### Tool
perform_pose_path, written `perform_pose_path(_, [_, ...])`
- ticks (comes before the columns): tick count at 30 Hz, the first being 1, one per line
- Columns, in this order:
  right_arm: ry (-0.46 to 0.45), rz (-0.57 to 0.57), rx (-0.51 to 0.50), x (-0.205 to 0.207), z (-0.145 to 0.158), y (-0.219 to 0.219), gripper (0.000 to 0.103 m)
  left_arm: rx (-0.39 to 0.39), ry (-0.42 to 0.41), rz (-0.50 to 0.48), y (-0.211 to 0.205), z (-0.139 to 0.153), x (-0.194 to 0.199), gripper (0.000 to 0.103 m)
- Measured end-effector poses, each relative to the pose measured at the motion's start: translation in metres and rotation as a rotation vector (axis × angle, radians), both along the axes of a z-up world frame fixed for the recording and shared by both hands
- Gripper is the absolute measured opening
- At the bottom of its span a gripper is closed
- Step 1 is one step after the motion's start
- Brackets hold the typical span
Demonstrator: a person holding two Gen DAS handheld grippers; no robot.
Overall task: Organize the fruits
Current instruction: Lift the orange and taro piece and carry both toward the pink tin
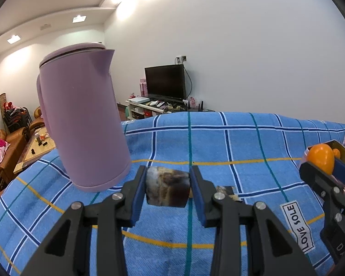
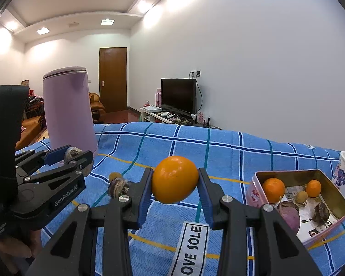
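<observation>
Blue checked cloth point(image 2: 230, 151) covered the counter, and the fruit job was partly done.
The right gripper point(image 2: 174, 181) had its jaws shut on a round orange fruit point(image 2: 174, 179); the left gripper point(image 1: 168, 188) squeezed a dark brown fruit point(image 1: 168, 188). Some fruits sat in the pink metal tin point(image 2: 333, 184); two small ones point(image 2: 116, 184) waited outside.

Orange fruit point(image 2: 174, 179) between right black-and-blue jaws. Mottled brown-grey fruit point(image 1: 168, 186) between left jaws. Cloth point(image 1: 218, 142): blue, checked white, navy, teal, yellow. Kettle point(image 1: 80, 115) lilac. Tin point(image 2: 253, 192) pink.
</observation>
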State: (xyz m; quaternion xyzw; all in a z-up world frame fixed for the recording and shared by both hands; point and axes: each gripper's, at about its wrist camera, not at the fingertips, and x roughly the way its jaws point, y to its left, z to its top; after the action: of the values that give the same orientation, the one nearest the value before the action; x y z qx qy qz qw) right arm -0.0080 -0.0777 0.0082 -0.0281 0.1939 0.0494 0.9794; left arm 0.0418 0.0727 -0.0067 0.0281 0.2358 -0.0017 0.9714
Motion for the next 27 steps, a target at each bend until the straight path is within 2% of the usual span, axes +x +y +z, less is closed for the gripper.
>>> perform_pose_path(27, [0.012, -0.024, 0.013, -0.008, 0.002, -0.033, 0.04, 0.011, 0.031, -0.049, -0.032, -0.001, -0.014, 0.039])
